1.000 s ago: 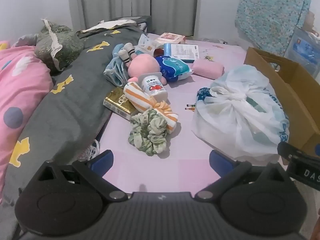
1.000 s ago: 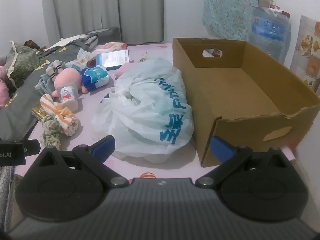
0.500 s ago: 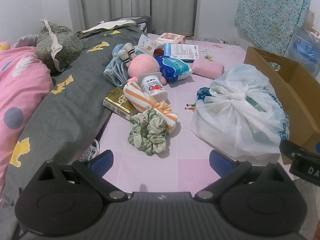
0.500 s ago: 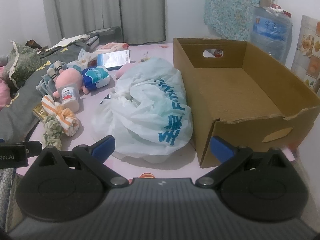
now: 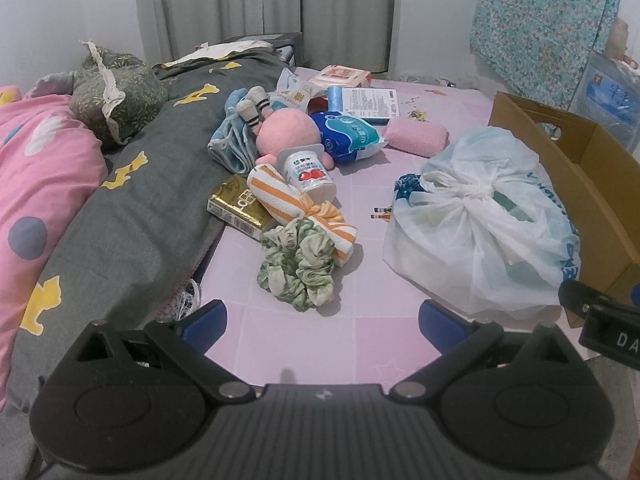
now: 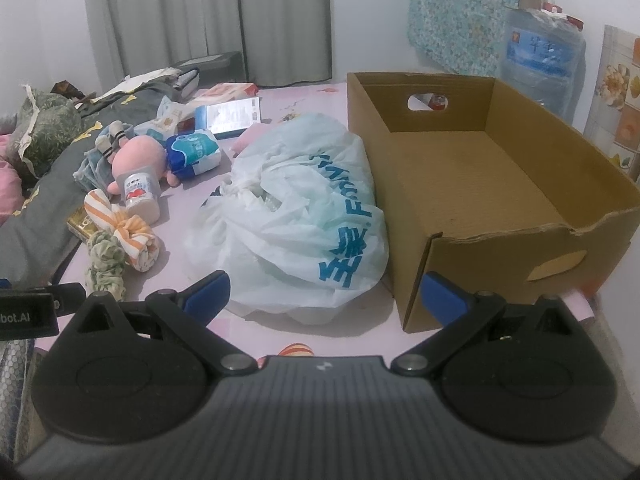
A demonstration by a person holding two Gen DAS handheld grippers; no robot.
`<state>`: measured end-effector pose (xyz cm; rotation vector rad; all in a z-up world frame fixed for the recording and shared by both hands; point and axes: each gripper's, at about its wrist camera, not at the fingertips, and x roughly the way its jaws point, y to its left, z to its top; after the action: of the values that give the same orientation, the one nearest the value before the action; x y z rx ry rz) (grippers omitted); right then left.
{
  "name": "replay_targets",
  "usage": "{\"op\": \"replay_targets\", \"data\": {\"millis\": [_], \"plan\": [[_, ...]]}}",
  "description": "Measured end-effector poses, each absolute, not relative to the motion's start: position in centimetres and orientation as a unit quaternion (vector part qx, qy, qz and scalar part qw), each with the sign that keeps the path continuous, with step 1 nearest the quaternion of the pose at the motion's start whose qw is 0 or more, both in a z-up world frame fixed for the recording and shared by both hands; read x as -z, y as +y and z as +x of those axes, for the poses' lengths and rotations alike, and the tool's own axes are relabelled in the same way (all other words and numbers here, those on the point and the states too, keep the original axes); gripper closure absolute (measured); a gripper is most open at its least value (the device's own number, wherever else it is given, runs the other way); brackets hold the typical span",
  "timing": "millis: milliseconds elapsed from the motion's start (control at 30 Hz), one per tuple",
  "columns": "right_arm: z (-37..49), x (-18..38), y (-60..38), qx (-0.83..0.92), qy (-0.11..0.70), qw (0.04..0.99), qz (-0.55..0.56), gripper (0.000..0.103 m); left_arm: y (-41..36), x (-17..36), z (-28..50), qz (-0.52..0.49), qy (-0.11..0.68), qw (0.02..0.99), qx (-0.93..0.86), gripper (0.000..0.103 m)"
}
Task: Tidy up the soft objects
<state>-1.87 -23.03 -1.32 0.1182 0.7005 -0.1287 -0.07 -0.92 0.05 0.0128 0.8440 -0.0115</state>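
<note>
A: The box [image 6: 480, 184] sat empty at the right, and the tied bag [image 6: 304, 216] leaned against it.

B: The scrunchie [image 5: 298, 274] lay ahead of the left gripper [image 5: 320, 318]. The right gripper [image 6: 326, 288] and the left one both gaped, holding nothing.

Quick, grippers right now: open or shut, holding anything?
Left gripper: open, holding nothing, above the pink sheet.
Right gripper: open, holding nothing, by the white bag.
</note>
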Motion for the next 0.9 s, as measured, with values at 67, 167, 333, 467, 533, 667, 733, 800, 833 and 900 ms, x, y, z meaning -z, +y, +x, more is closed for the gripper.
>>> {"op": "replay_targets", "data": {"millis": [67,167,333,467,533,667,733,800,833,900], "plan": [[-1.85,1.32,-23.02,0.063,0.342,0.936,0.058,0.001,-0.81,0.0,-0.1,0.006,0.41,0.912,0.005,0.001],[-1.84,1.33,-23.01,0.064,0.342,0.936,0.06,0.001,-0.77,0.02,-0.1,0.007,0.41,0.912,0.005,0.001],[-1.79,1.32,-23.04,0.065,0.342,0.936,0.06,0.001,-0.8,0.04,-0.1,0.007,0.41,0.912,0.005,0.001],[-1.76,1.34,-23.0,0.065,0.342,0.935,0.06,0.001,-0.83,0.05,-0.1,0.007,0.41,0.912,0.005,0.001],[-1.79,1.35,-23.05,0.064,0.343,0.935,0.06,0.001,-0.76,0.05,-0.12,0.008,0.41,0.912,0.005,0.001],[-1.78,1.35,-23.08,0.064,0.343,0.935,0.06,0.001,-0.82,0.04,-0.09,0.007,0.41,0.912,0.004,0.001],[-1.76,1.35,-23.06,0.064,0.343,0.935,0.061,0.001,-0.86,0.04,-0.09,0.008,0.41,0.912,0.004,0.001],[-1.79,1.35,-23.06,0.063,0.344,0.935,0.06,0.001,-0.73,0.15,-0.11,0.008,0.41,0.912,0.003,0.001],[-1.81,1.35,-23.05,0.063,0.344,0.935,0.06,0.001,-0.69,0.27,-0.1,0.008,0.41,0.912,0.003,0.001],[-1.76,1.33,-23.09,0.063,0.344,0.935,0.06,0.001,-0.66,0.28,-0.11,0.009,0.41,0.912,0.003,0.001]]}}
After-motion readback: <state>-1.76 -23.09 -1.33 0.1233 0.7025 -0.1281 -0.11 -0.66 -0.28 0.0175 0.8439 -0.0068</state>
